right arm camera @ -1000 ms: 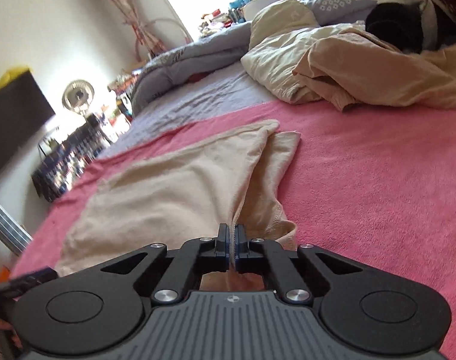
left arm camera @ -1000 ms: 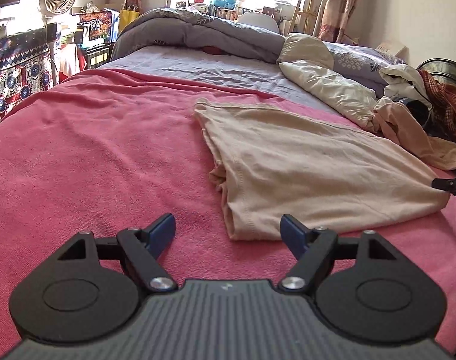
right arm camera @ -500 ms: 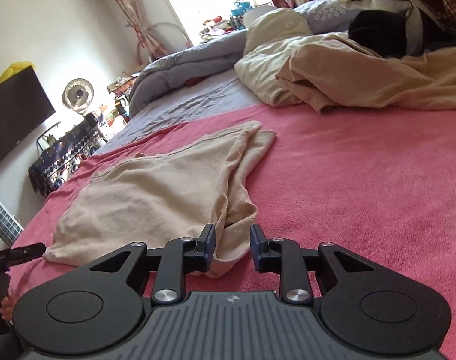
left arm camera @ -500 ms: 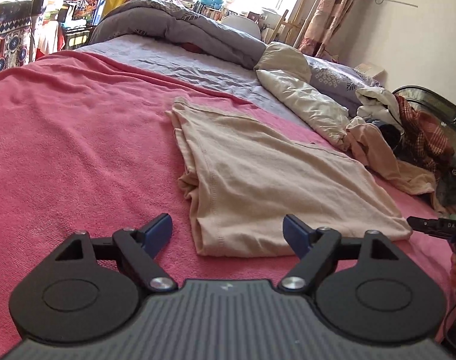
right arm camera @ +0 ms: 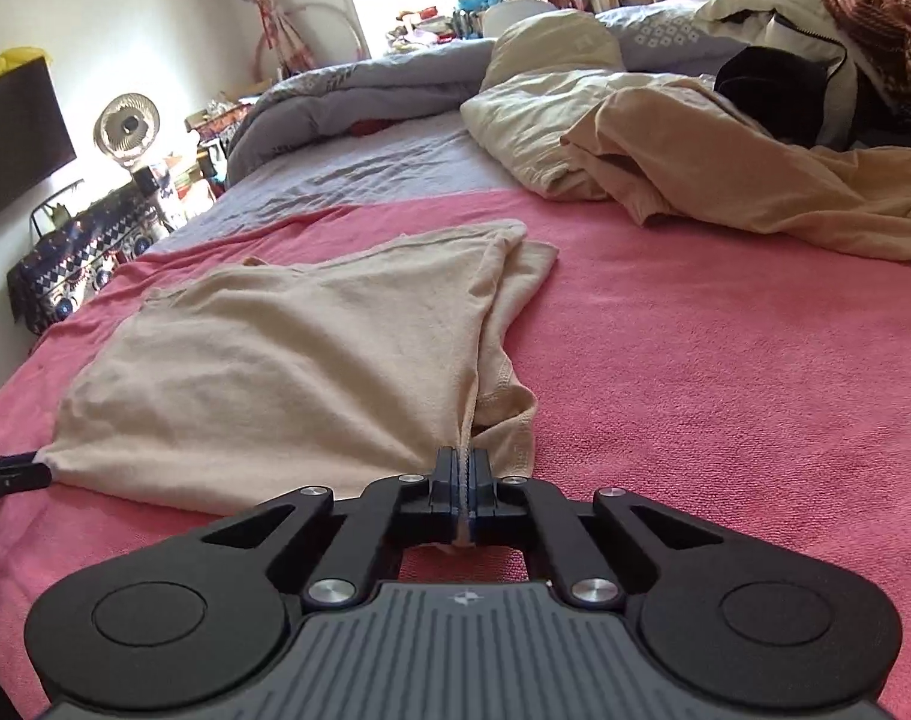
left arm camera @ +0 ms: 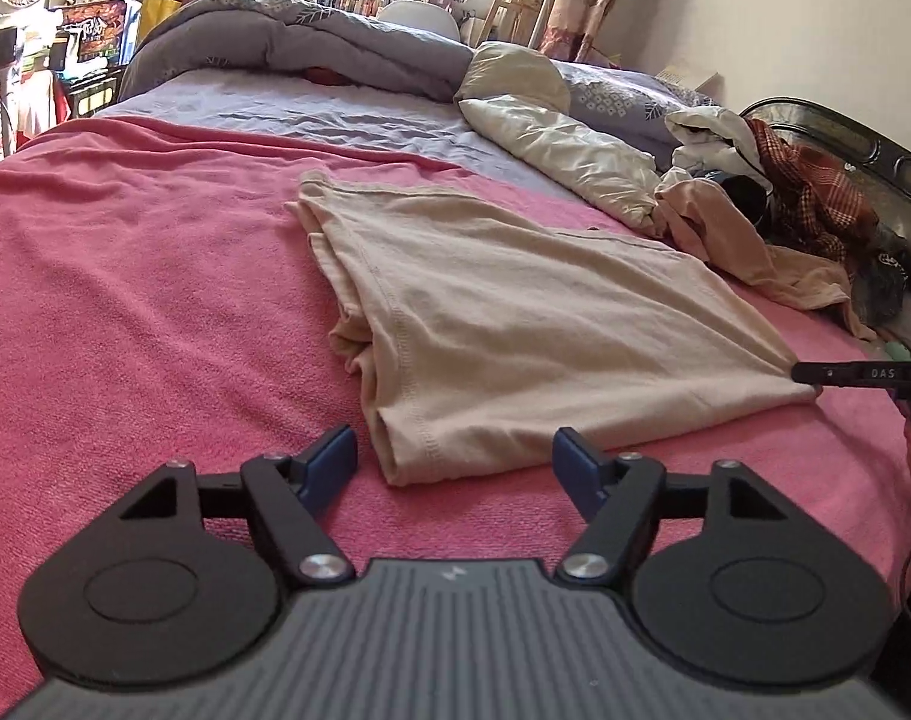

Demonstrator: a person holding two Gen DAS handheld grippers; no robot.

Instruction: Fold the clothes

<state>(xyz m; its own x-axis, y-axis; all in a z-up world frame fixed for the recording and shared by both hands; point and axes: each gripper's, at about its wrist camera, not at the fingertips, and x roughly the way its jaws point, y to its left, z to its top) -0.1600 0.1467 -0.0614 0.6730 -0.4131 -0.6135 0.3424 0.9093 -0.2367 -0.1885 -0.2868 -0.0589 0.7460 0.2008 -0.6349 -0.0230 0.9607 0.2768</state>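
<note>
Pink blanket across a cluttered bedroom's bed, beige garment spread on it. Right gripper, parted half a second ago, now pinches its corner; left gripper gapes wide.

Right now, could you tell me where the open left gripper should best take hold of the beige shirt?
Probably its near corner: the layered hem lies flat, just ahead between the left gripper fingers; approach low, straight ahead.
</note>
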